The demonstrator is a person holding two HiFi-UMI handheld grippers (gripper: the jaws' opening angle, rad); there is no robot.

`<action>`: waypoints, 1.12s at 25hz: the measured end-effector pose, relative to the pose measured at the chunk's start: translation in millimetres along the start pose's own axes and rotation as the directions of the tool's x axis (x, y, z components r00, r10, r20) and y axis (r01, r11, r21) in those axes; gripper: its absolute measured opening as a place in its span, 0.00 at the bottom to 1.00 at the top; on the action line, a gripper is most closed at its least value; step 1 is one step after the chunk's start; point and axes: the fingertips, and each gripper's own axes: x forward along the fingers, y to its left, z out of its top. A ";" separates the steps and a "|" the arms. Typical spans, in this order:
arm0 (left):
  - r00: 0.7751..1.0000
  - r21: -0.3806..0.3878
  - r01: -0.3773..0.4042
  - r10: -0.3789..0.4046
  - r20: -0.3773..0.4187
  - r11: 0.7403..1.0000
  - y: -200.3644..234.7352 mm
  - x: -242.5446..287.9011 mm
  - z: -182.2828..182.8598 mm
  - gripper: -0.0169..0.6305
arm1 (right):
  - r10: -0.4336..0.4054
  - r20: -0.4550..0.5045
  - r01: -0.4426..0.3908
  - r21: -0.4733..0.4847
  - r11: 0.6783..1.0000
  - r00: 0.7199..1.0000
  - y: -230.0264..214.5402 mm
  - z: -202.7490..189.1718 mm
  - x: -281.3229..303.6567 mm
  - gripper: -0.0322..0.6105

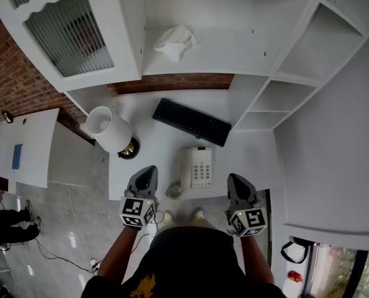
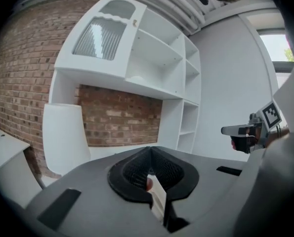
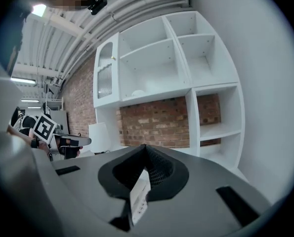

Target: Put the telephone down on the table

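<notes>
A white telephone with a keypad lies flat on the white table, just in front of a black keyboard. Both grippers hang nearer to me than the phone, one on each side of it, and touch nothing. My left gripper is shut with nothing in its jaws; in its own view the tips meet against the brick wall. My right gripper is shut and empty too, its tips pointing at the shelves. The telephone is hidden in both gripper views.
A lamp with a white shade stands at the table's left end. White shelving rises behind and to the right, with a crumpled cloth on one shelf. A small pale object lies by the phone's near left corner.
</notes>
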 end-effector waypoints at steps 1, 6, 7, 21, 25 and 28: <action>0.999 0.014 -0.015 0.015 0.030 1.000 4.9 -3.3 15.4 0.05 | -0.006 0.025 0.006 -0.011 1.000 1.000 -1.9 13.2 -2.1 0.05; 0.989 0.046 -0.042 0.035 0.143 0.998 11.3 -22.4 70.1 0.05 | -0.010 0.126 0.019 -0.075 0.997 0.992 -8.8 74.9 -11.6 0.05; 0.988 0.081 -0.047 0.034 0.150 0.996 9.8 -24.2 74.1 0.05 | -0.008 0.137 0.021 -0.094 0.995 0.991 -10.3 81.2 -11.1 0.05; 0.987 0.063 -0.100 0.090 0.136 0.993 32.0 -33.1 76.8 0.05 | -0.014 0.155 0.038 -0.152 0.988 0.988 -22.9 96.0 -2.1 0.05; 0.983 0.066 -0.100 0.088 0.161 0.993 34.3 -32.0 79.3 0.05 | -0.016 0.155 0.040 -0.152 0.988 0.988 -25.4 97.1 -2.0 0.05; 0.986 0.069 -0.090 0.079 0.150 0.994 32.2 -29.6 74.2 0.05 | -0.021 0.154 0.042 -0.140 0.989 0.988 -28.5 95.0 -3.0 0.05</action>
